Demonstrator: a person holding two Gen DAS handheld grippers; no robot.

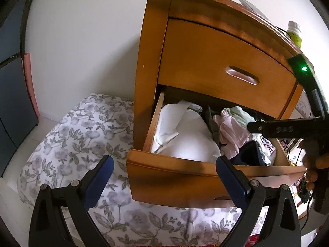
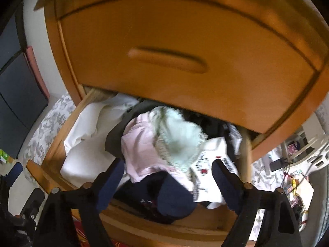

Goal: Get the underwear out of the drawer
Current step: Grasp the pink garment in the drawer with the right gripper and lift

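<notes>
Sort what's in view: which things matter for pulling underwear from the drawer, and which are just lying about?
Job: open lower drawer; pink garment; pale green garment; right gripper, open above them.
Lying about: closed upper drawer; bottle; floral bedding.

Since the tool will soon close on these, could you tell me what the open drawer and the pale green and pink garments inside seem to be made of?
Open drawer: looks like orange-brown wood with a smooth, slightly glossy varnish; its bare side board is paler.
Pale green garment: soft thin fabric, matte, with a ruffled, lace-like edge; the blur leaves the fibre unclear.
Pink garment: soft crumpled cloth, matte, probably cotton knit.
</notes>
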